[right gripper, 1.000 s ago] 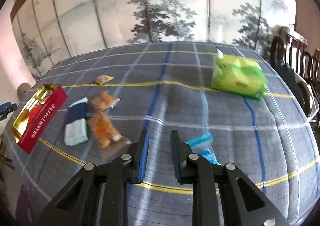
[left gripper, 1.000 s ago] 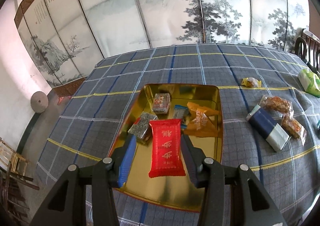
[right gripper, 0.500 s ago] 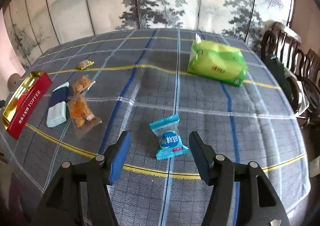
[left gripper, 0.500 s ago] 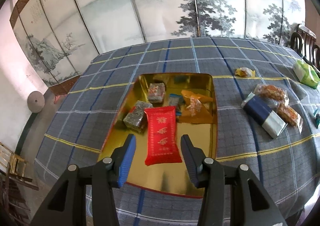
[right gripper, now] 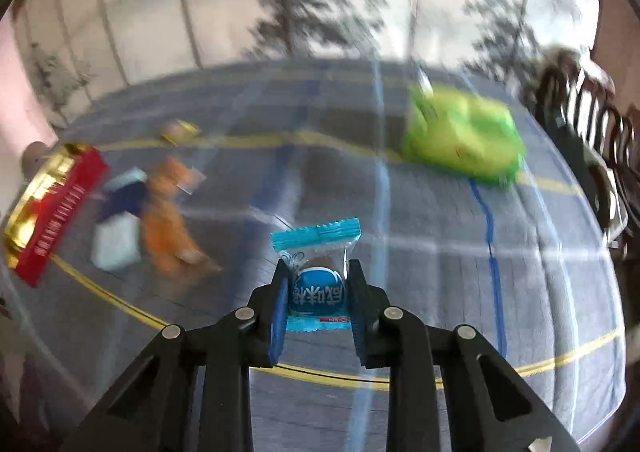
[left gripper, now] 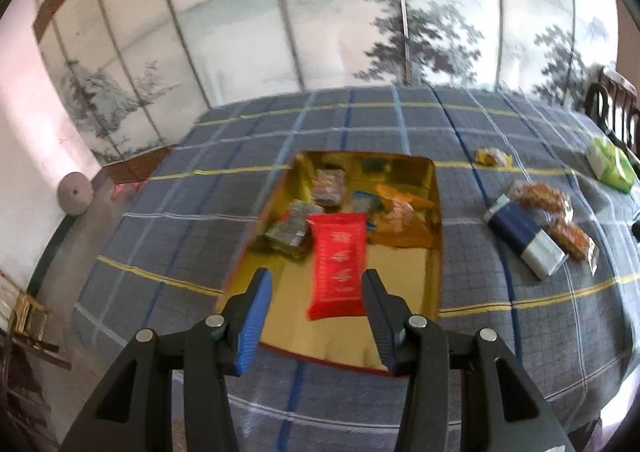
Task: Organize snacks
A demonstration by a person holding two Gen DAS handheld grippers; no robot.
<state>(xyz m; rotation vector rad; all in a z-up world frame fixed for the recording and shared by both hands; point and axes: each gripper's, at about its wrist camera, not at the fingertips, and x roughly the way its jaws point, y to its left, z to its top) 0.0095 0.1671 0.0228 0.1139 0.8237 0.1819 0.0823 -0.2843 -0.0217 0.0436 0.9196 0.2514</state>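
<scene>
The open gold tin [left gripper: 437, 252] holds several snack packets, with a red packet [left gripper: 338, 264] lying flat on top near its front. My left gripper [left gripper: 316, 274] hangs open just above and behind the red packet and touches nothing. In the blurred right wrist view, my right gripper [right gripper: 317, 266] is shut on a small blue candy packet [right gripper: 316, 240]. The pads press on its two sides and its crimped top sticks out ahead of the fingers, above the cloth. The tin [right gripper: 56, 208], red on the outside, shows far to the left.
On the blue plaid tablecloth [left gripper: 168, 252], right of the tin, lie a navy and white packet [left gripper: 524, 242], two orange snack bags [left gripper: 540, 194], a small yellow candy [left gripper: 492, 156] and a green pack [left gripper: 610, 162]. Dark wooden chairs [right gripper: 592, 140] stand at the table's right edge.
The left gripper has drawn back from the red packet, which now lies in the tin. The right gripper opened around the blue candy packet, then shut on it and raised it.
</scene>
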